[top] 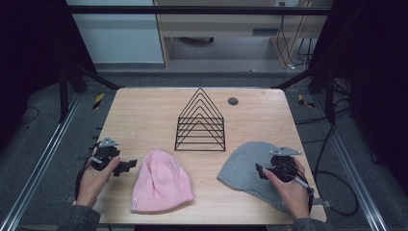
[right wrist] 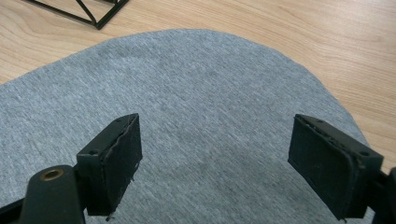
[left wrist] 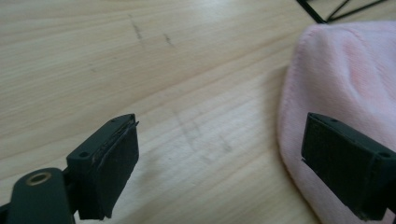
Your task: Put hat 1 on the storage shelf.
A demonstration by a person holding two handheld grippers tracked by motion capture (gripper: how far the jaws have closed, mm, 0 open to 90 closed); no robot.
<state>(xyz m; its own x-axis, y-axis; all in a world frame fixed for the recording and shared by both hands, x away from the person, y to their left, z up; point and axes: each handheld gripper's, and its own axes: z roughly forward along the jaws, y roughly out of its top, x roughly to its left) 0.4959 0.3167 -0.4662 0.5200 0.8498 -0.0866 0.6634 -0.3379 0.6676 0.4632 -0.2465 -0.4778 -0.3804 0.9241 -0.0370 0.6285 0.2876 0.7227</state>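
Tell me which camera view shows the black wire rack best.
The high view: the black wire rack stands whole there, its triangular frames upright on the table behind the two hats. The right gripper view catches just a corner of its base beyond the grey hat; the left gripper view catches a few rods past the pink hat.

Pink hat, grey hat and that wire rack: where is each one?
Pink hat [top: 161,182]: high view, middle of its body.
Grey hat [right wrist: 201,112]: right gripper view, middle of the fabric.
Wire rack [top: 200,126]: high view, its stacked triangular frames.
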